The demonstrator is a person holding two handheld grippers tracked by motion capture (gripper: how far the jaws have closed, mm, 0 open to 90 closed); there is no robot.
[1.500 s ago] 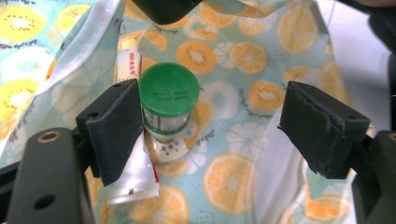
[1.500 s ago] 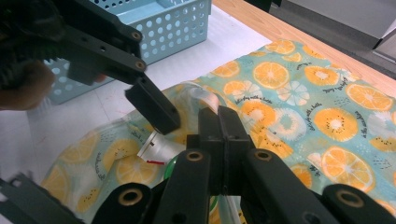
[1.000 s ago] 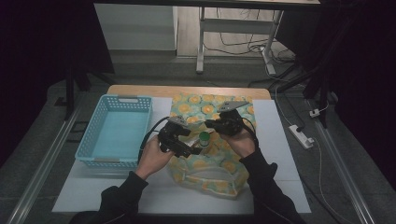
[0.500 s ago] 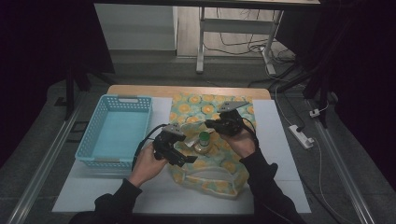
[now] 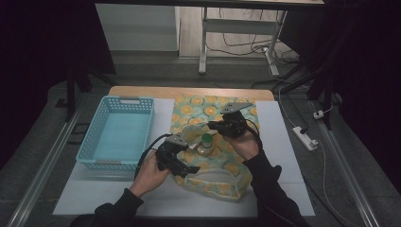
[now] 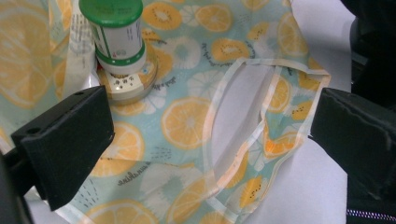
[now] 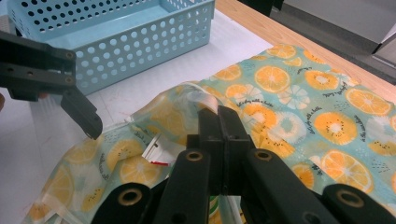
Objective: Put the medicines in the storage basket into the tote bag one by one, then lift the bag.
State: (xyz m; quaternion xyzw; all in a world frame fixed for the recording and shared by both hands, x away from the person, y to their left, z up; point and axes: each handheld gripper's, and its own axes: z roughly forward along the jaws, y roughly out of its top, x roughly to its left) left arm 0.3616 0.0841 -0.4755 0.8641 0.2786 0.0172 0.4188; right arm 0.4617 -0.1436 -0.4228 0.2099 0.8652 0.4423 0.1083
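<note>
High view: a thin, soft citrus-print fabric bag (image 5: 213, 142) lies at frame centre on the white table (image 5: 283, 142), a small green-capped bottle (image 5: 206, 143) standing on it; a pale blue perforated plastic basket (image 5: 118, 130) sits left. The limp cloth looks best pinched at an edge.

Left gripper view: the left gripper (image 6: 210, 135) hangs released over the bag's handle loop (image 6: 243, 116).

Right gripper view: the right gripper (image 7: 219, 126) looks clenched on a fold of the bag.

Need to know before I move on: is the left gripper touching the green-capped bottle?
Apart. In the left gripper view the left gripper is open, and the bottle stands beyond its jaws with patterned bag fabric showing between them.
</note>
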